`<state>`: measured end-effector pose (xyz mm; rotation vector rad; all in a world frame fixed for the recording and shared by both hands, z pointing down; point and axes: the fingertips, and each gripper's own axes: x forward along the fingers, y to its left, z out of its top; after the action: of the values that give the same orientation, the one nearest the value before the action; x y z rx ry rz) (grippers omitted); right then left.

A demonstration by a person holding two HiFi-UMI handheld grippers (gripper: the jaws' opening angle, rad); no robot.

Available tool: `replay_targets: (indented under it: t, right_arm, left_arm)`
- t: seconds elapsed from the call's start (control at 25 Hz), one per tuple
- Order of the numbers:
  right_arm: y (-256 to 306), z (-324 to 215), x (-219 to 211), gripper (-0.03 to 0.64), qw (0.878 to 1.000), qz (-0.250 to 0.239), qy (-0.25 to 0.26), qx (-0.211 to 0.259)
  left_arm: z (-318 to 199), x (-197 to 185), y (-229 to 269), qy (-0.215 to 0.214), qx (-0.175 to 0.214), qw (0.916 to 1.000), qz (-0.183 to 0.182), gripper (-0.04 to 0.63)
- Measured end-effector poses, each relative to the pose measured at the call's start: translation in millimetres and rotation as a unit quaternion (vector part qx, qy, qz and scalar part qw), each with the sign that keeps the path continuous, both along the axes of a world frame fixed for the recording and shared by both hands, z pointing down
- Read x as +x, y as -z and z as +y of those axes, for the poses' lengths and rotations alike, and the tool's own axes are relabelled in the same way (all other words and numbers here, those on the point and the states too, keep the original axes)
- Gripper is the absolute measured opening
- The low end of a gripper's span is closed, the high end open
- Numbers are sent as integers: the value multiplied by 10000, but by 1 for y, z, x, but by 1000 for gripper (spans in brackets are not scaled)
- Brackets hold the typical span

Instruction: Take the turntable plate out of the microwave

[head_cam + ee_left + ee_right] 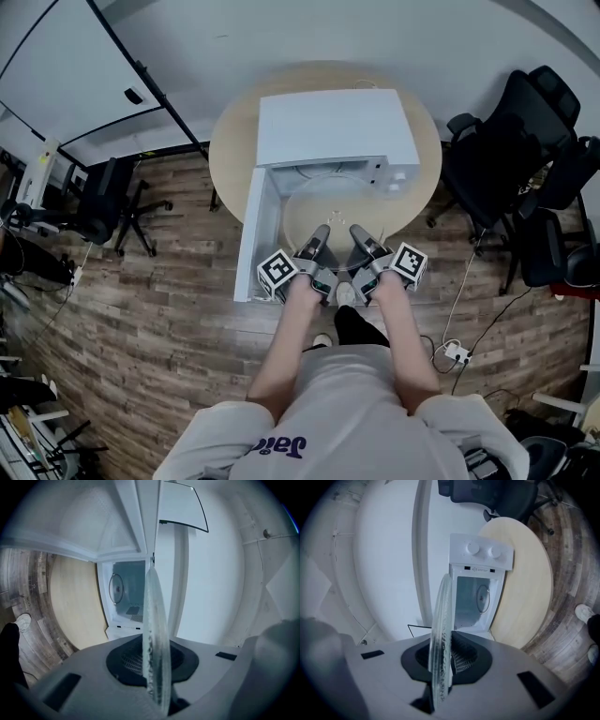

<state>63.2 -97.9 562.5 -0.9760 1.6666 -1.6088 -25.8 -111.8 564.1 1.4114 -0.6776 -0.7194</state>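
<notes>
The white microwave [337, 127] sits on a round wooden table [234, 141] with its door [255, 234] swung open to the left. The clear glass turntable plate [333, 202] hangs just in front of the open cavity, held at its near rim by both grippers. My left gripper [322, 232] is shut on the rim's left part, and my right gripper [356, 230] on its right part. In the left gripper view the plate [154, 634] stands edge-on between the pads, with the empty cavity [126, 597] beyond. The right gripper view shows the same plate [442, 639] pinched before the microwave [480, 583].
Black office chairs stand to the right [506, 141] and left [103, 202] of the table. A power strip with cable [457, 352] lies on the wood floor at the right. The open door juts out past the table's front edge.
</notes>
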Motion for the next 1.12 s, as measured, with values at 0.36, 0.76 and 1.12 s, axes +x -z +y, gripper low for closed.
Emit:
replay_targets:
  t: [0.36, 0.76, 1.12]
  right_arm:
    - [60, 13, -4, 32, 9993, 302, 16, 239]
    - [92, 23, -7, 32, 9972, 455, 27, 596]
    - [103, 22, -8, 32, 9952, 705, 67, 671]
  left_arm:
    - [12, -2, 59, -72, 78, 9999, 25, 55]
    - [21, -6, 93, -68, 332, 9994, -5, 55]
    - [22, -8, 102, -39, 286, 9994, 169, 55]
